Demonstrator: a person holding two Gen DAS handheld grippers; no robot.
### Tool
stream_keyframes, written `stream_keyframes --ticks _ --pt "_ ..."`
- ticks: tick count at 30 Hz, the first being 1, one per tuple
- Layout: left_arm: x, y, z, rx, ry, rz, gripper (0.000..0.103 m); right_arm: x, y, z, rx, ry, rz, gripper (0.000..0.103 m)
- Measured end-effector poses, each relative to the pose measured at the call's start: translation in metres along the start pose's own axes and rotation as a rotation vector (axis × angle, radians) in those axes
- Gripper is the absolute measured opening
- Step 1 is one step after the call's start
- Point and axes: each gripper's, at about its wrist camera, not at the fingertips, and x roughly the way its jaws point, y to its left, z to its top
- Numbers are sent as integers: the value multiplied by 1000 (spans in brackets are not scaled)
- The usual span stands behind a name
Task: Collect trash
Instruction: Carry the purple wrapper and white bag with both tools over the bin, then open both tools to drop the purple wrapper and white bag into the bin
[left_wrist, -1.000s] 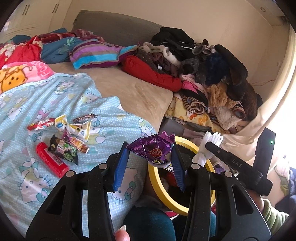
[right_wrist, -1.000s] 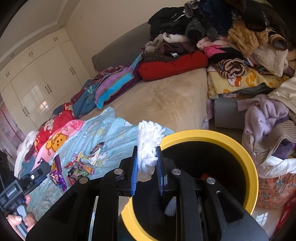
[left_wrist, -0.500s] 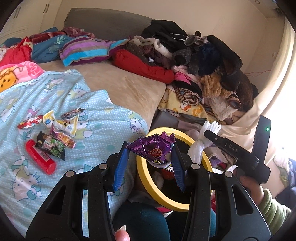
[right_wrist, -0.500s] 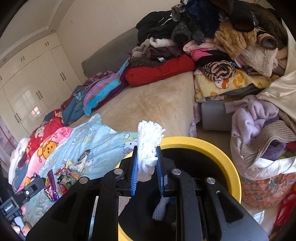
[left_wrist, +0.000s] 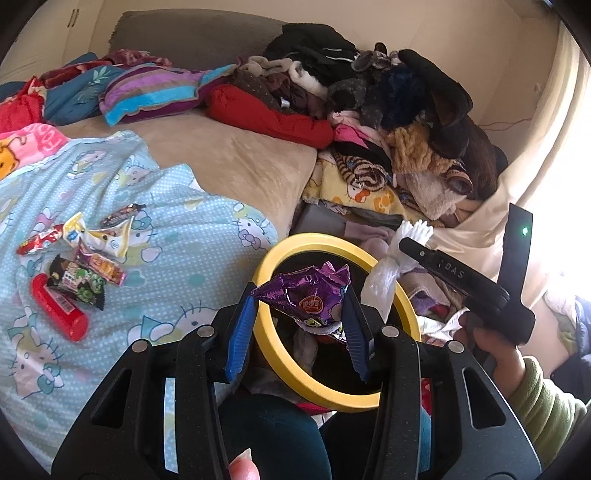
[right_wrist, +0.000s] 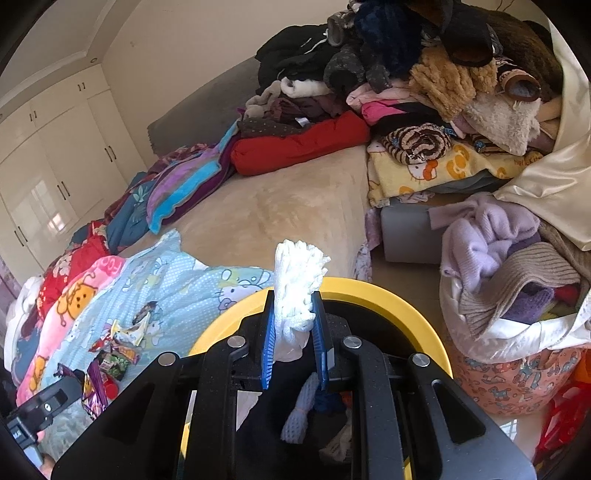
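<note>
Location: I am working in a lived-in home bedroom. Evidence: a wide bed (left_wrist: 229, 162) with a tan cover fills the middle of both views, with a grey headboard (left_wrist: 195, 33) at the far wall. A light-blue cartoon-cat quilt (left_wrist: 122, 236) lies on its near left. Folded clothes and blankets (right_wrist: 424, 81) are heaped high at the far right. White built-in wardrobe doors (right_wrist: 62, 158) line the left wall. A fabric basket of knitwear (right_wrist: 517, 332) stands on the floor at near right.
</note>
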Motion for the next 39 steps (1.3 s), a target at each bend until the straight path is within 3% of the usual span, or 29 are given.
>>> stream_keyframes --ticks 14,29,32,33,35,39 --pt "27 -19 -13 51 79 -29 37 8 -21 -1 18 13 -48 19" --pt "57 -32 -27 90 152 -54 37 21 -29 -7 23 61 -33 20" --pt "61 -31 -28 86 157 -65 38 22 -29 -6 22 63 -29 25" --pt "62 -31 -28 84 158 -66 40 22 -29 -6 25 64 -26 27" --pt "63 -30 -29 78 156 -63 57 22 -29 -5 32 65 -20 33" --pt "60 -26 -27 48 136 -71 80 21 -28 -5 42 62 -11 47"
